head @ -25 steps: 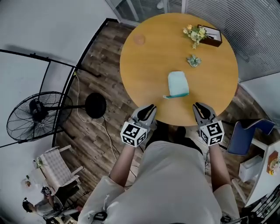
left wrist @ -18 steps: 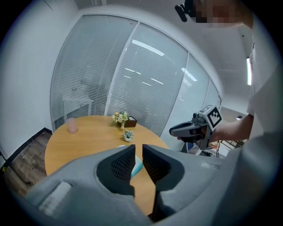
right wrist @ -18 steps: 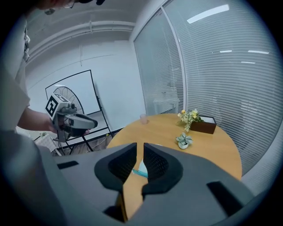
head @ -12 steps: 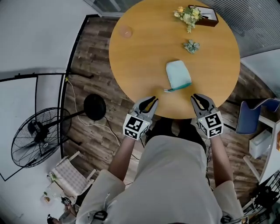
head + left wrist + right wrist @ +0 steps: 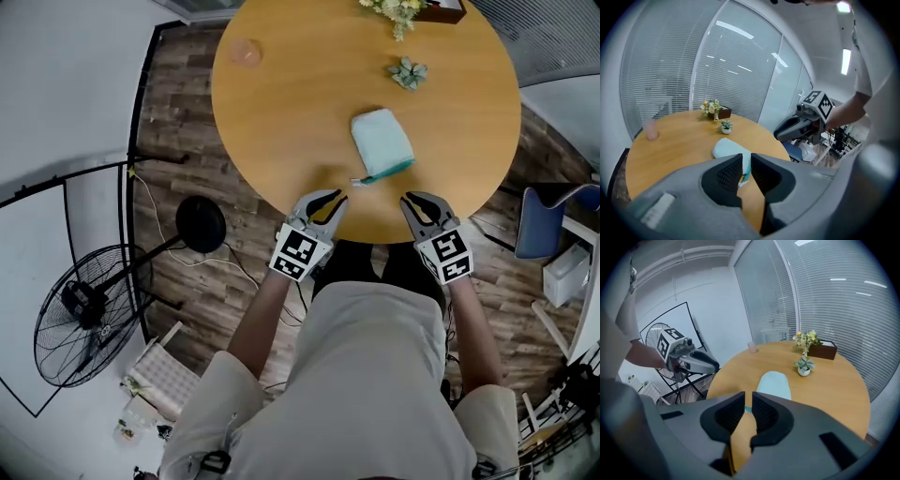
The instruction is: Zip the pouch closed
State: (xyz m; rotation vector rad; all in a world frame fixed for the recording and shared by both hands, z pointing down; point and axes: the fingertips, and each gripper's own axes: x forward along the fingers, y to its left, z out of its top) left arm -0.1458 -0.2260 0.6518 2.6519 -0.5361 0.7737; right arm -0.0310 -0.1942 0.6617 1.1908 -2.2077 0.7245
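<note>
**Wooden round table, a pouch, and two tongs waiting at its edge**

Seen from the head view, the person stands at the near rim of the round table (image 5: 300, 112). Both forearms reach forward, side by side. The left gripper (image 5: 337, 199) and the right gripper (image 5: 409, 199) hang just over the rim and point at the tabletop. The pale blue pouch (image 5: 382, 143) lies flat on the table, a little way ahead of the two grippers and between them. Its darker teal edge faces the person. Neither gripper touches it. Farther back sit a small plant (image 5: 408, 72), some flowers (image 5: 394, 7) and a pink cup (image 5: 246, 52). The floor (image 5: 187, 112) is dark wood. A black fan (image 5: 84, 305) stands on it to the left.

In the left gripper view, the jaws are close together with only a thin slit between them. Nothing is held there. The pouch (image 5: 724, 147) shows just past the tips. The other gripper hangs to the right, and window blinds (image 5: 665, 70) fill the back wall.

In the right gripper view, the jaws are also nearly together and hold nothing. The pouch (image 5: 774, 383) lies beyond them on the table.
</note>
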